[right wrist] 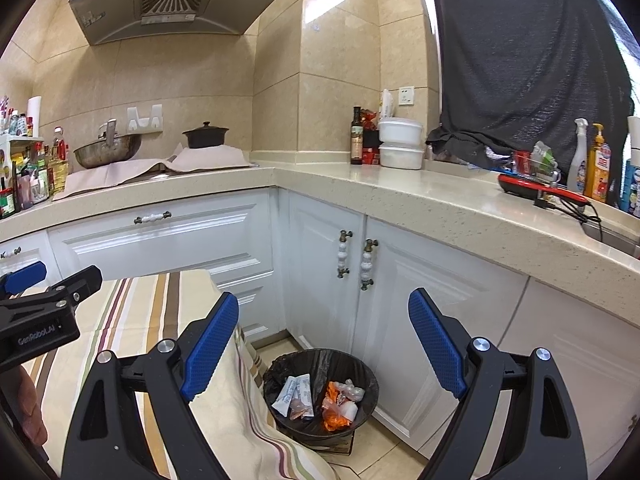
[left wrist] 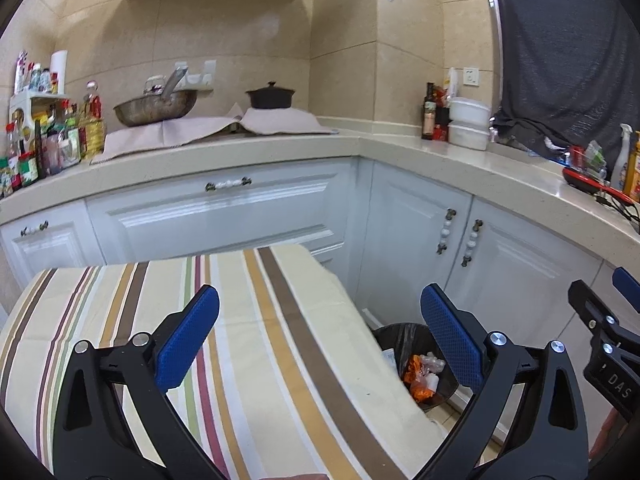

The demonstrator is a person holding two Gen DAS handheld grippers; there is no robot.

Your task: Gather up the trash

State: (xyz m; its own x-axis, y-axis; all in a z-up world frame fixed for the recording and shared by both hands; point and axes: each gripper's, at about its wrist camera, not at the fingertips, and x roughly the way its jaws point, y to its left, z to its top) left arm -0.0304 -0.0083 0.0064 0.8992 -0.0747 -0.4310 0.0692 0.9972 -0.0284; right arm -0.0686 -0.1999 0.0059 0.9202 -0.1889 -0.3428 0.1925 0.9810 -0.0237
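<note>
A black-lined trash bin (right wrist: 362, 376) stands on the floor at the cabinet corner, beside the table. It holds white packets (right wrist: 294, 394), orange wrappers (right wrist: 334, 410) and crumpled clear plastic. The bin also shows in the left wrist view (left wrist: 400, 338), partly hidden by the table edge. My left gripper (left wrist: 320, 320) is open and empty above the striped tablecloth (left wrist: 260, 340). My right gripper (right wrist: 324, 328) is open and empty above the bin. The right gripper shows at the right edge of the left wrist view (left wrist: 600, 312).
The striped table (right wrist: 132, 312) fills the lower left. White cabinets (right wrist: 336, 280) and a beige L-shaped counter (right wrist: 400, 188) stand behind. On the counter are a wok (right wrist: 106, 152), a black pot (right wrist: 204, 134), bottles, white containers (right wrist: 400, 144) and a red tray (right wrist: 536, 188).
</note>
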